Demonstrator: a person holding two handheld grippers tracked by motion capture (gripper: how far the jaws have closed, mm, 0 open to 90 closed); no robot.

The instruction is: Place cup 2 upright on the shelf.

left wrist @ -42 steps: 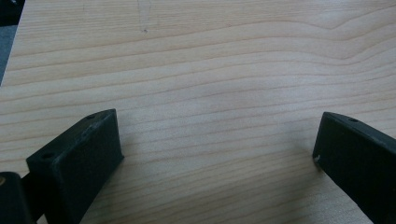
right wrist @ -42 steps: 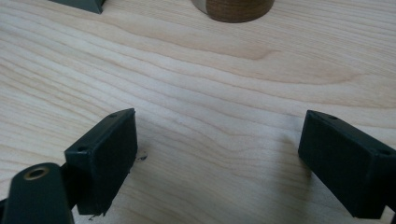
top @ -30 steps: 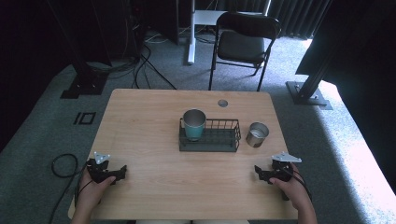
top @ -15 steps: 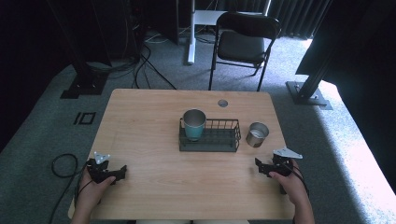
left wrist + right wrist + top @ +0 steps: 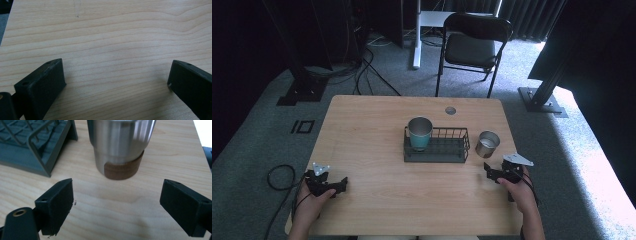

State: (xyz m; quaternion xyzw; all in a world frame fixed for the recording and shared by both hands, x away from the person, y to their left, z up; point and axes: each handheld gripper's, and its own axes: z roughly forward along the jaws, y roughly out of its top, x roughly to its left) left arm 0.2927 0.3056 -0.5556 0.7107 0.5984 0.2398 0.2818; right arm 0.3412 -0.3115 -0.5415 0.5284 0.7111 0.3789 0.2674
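One cup done: teal cup (image 5: 419, 133) sits in the wire rack (image 5: 436, 151); steel cup (image 5: 487, 144) on the bench (image 5: 362, 130) at rack's 3 o'clock, right tongs (image 5: 490, 170) spread wide just short of it, left tongs (image 5: 343, 182) released, idle

High view looks down; both gripper views skim the shared table (image 5: 377, 145) closely.

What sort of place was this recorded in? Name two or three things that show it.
Probably a lab or studio set up for recording, not a home: a wooden table on grey carpet, loose cables on the floor, black stand legs and dark curtains behind a folding chair.
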